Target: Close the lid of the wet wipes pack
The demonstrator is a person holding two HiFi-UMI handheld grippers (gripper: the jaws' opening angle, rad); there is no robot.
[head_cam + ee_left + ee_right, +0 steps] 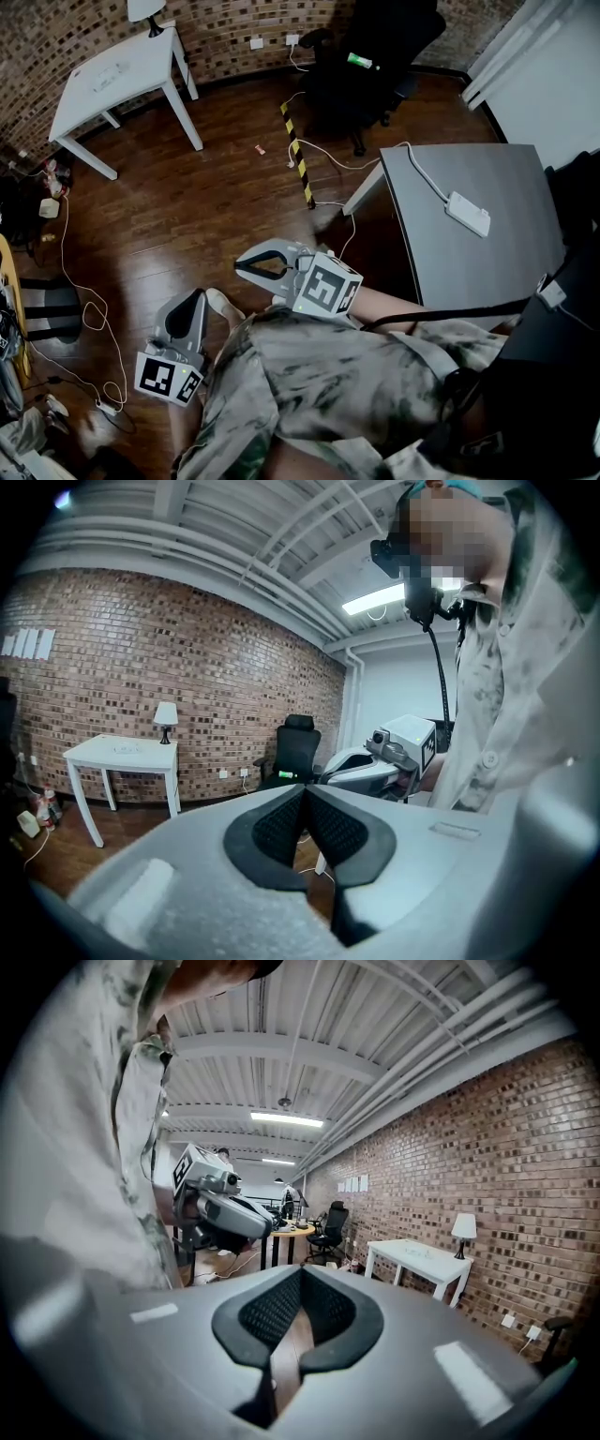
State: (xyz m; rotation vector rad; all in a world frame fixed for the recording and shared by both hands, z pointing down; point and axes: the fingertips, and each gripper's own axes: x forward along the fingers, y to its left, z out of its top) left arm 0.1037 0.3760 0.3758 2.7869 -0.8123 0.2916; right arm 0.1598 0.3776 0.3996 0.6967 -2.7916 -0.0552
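Head view shows no wipes pack, so its bearing cannot be told; the left gripper (192,302) and right gripper (246,266) hang with jaws together, empty.

The wooden floor (187,206) is viewed steeply downward from head height. Roughly level views into the room are taken from close behind the left tool (303,791) and the right tool (300,1271). The white table (117,752) and brick wall (187,667) are shared by all three views, at upper left overhead.
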